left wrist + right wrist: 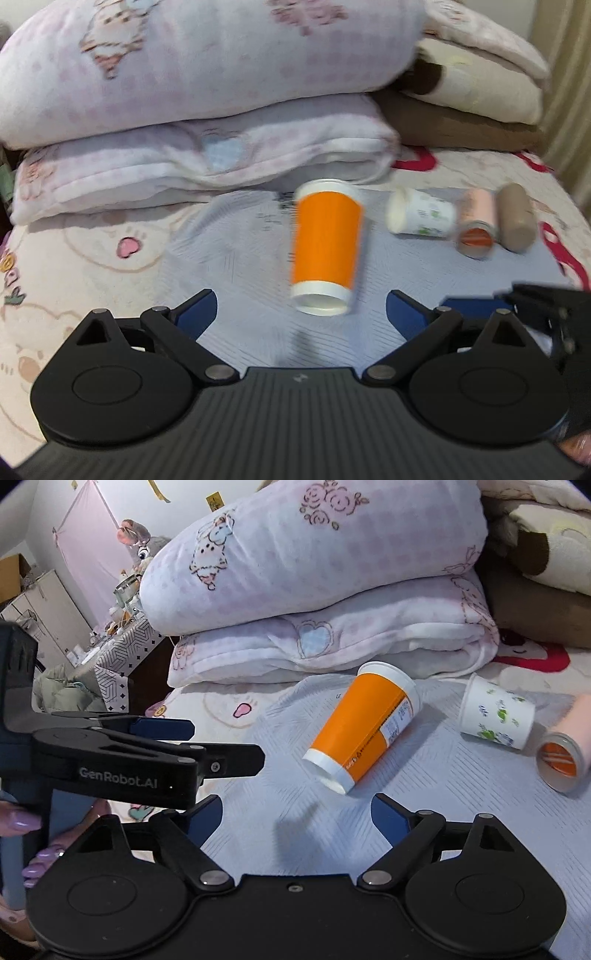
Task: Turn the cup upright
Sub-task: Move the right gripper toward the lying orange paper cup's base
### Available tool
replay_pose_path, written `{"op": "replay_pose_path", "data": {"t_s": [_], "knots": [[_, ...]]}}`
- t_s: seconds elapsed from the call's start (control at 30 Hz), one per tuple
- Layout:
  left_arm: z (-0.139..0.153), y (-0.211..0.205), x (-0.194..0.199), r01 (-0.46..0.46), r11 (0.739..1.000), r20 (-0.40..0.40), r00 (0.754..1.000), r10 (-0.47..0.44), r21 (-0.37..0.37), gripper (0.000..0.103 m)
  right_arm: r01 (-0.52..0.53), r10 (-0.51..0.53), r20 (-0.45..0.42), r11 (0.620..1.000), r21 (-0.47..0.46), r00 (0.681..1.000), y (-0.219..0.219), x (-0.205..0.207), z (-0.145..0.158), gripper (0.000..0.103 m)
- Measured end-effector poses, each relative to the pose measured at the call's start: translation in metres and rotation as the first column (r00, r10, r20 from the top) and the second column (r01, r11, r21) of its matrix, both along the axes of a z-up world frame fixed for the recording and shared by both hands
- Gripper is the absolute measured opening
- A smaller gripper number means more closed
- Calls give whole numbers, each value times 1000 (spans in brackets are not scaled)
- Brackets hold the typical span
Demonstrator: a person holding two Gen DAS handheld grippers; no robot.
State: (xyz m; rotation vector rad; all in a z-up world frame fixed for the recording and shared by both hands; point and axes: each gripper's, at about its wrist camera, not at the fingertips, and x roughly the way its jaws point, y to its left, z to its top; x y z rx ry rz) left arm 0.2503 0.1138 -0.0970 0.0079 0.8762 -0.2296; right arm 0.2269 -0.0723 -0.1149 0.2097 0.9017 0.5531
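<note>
Orange paper cup [327, 245] lies on its side on the pale blue ribbed mat [236, 258], not upright. Per left wrist view, the narrow base end faces the camera and the wide rim end points away toward the folded pink blanket [207, 162]. Per right wrist view, cup [364, 733] lies diagonal, base toward lower left, label strip on its right flank.

L gripper [301, 310]: jaws spread wide, nothing between them; blue pads flank the area just short of the cup base, no contact. Left wrist view is motion-blurred. In right wrist view the same unit [227, 744] shows side-on at left, hovering above the mat edge, held by a hand w/ lilac nails [22, 821].

R gripper [297, 814]: jaws likewise spread wide, empty, cup base just ahead and slightly right of centre, apart from the pads. Its edge shows at the right of left wrist view [546, 306].

Other items, all on their sides, right of the orange cup:
- white cup w/ green print [496, 716], near but apart from orange cup
- pink cup w/ orange interior [563, 757], mouth toward camera
- brown cup [515, 218], touching or just beside the pink one; cannot tell which

Pink print pillow [314, 557] sits atop the folded blanket behind the mat.
</note>
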Motion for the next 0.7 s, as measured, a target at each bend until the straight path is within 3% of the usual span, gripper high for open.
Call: {"op": "replay_pose_path", "data": {"t_s": [0.17, 0.23, 0.33, 0.43, 0.57, 0.7], "knots": [[-4, 14, 9, 1, 998, 12, 1000, 0, -68, 99, 48, -43, 97, 998, -47, 994, 19, -2, -27, 88], [-4, 19, 9, 7, 994, 32, 999, -4, -105, 99, 91, -88, 107, 996, -25, 990, 23, 7, -35, 89], [-4, 24, 14, 17, 988, 44, 999, -11, -152, 99, 203, -199, 130, 979, -18, 971, 27, 19, -46, 89], [-6, 26, 21, 32, 984, 48, 999, -24, -173, 98, 350, -347, 124, 937, -1, 930, 30, 23, -51, 90], [-13, 24, 35, 82, 974, 28, 997, -78, -210, 95, 349, -342, 156, 937, -17, 927, 42, 25, -57, 90], [-31, 22, 54, 94, 971, -27, 994, -103, -218, 84, 330, -322, 160, 944, -26, 933, 50, 33, -59, 90]]}}
